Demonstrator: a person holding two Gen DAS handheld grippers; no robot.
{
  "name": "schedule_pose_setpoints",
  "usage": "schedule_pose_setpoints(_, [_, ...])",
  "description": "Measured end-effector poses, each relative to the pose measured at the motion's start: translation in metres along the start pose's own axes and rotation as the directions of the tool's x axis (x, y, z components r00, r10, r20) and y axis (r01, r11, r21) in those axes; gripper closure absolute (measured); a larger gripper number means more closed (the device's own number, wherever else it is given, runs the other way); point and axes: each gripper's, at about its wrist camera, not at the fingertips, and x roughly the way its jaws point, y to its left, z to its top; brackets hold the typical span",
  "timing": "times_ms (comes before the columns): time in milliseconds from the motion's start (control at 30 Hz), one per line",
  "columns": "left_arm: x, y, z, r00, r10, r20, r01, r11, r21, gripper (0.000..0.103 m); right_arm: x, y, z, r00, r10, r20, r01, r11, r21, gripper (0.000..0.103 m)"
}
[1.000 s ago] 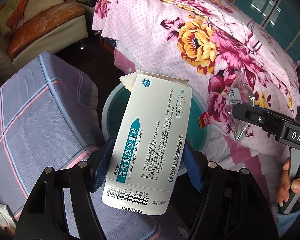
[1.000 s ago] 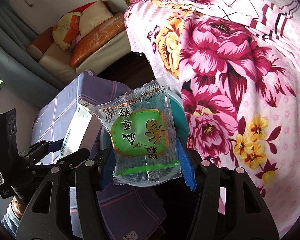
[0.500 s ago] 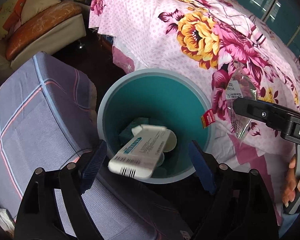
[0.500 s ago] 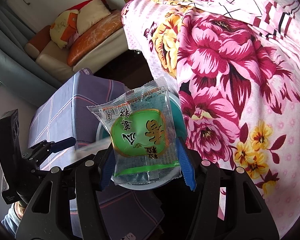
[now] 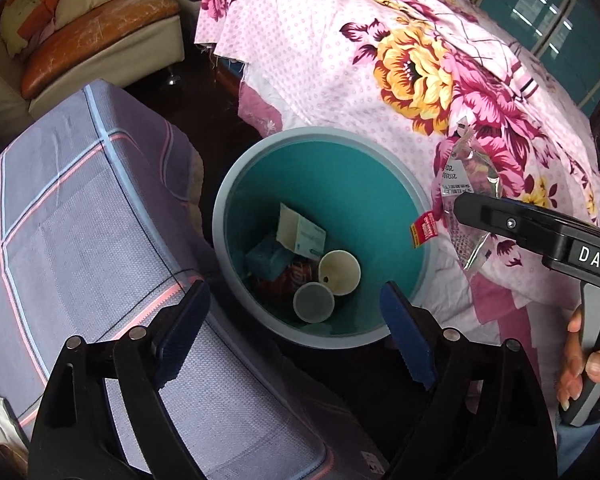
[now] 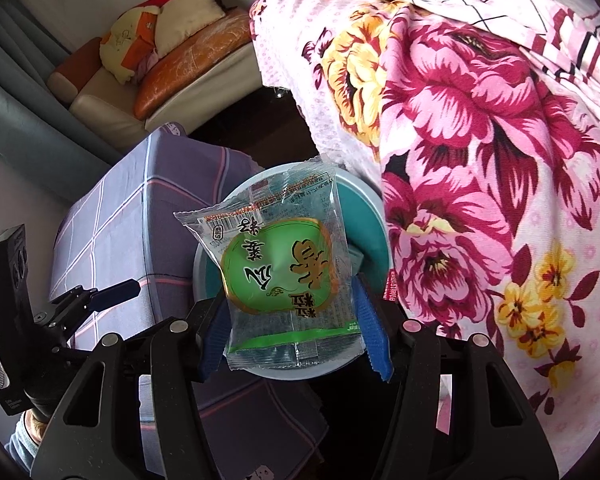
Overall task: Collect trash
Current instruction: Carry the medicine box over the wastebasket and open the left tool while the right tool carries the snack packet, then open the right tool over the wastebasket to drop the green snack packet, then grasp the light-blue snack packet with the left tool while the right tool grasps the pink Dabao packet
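Note:
A round teal bin (image 5: pixel 392 200) with a grey rim stands on the dark floor between a bed and a covered stool. At its bottom lie the white medicine box (image 5: pixel 300 234), two paper cups (image 5: pixel 339 271) and other scraps. My left gripper (image 5: pixel 296 330) hangs over the bin's near rim, its jaws opening, nothing between them. My right gripper (image 6: pixel 292 320) is shut on a clear snack wrapper (image 6: pixel 276 268) with a green label, held above the bin (image 6: pixel 374 216). From the left wrist view the wrapper (image 5: pixel 466 196) and the right gripper's body (image 5: pixel 540 236) show at the right.
A bed under a pink floral sheet (image 5: pixel 400 60) sits right beside the bin. A stool in grey checked cloth (image 5: pixel 60 220) is on its left. A sofa with orange cushions (image 5: pixel 92 40) stands at the back. A hand (image 5: pixel 592 364) grips the right handle.
The left jaws let go of the white medicine box, which fell into the bin and now lies at its bottom. The right gripper with the wrapper shifted slightly over the bin.

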Motion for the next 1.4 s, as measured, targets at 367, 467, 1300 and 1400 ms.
schedule_pose_setpoints(367, [-0.014, 0.019, -0.009, 1.0, -0.01, 0.014, 0.011, 0.999, -0.044, 0.013, 0.002, 0.026, 0.0, 1.0, -0.03, -0.006, 0.029, 0.998, -0.051, 0.027])
schedule_pose_setpoints(467, [-0.019, 0.024, -0.013, 1.0, -0.011, 0.017, 0.012, 0.998, -0.055, 0.013, -0.001, 0.033, -0.002, 0.999, -0.041, -0.009, 0.04, 0.997, -0.064, 0.026])
schedule_pose_setpoints(1300, [-0.114, 0.104, -0.11, 0.994, 0.026, 0.11, -0.007, 0.985, -0.172, 0.012, -0.022, 0.159, -0.058, 0.998, -0.034, -0.046, 0.022, 0.971, -0.238, 0.023])
schedule_pose_setpoints(1400, [-0.128, 0.124, -0.129, 0.992, 0.049, 0.115, -0.024, 0.978, -0.208, 0.012, -0.018, 0.184, -0.068, 0.998, -0.024, -0.064, 0.006, 0.962, -0.273, 0.023])
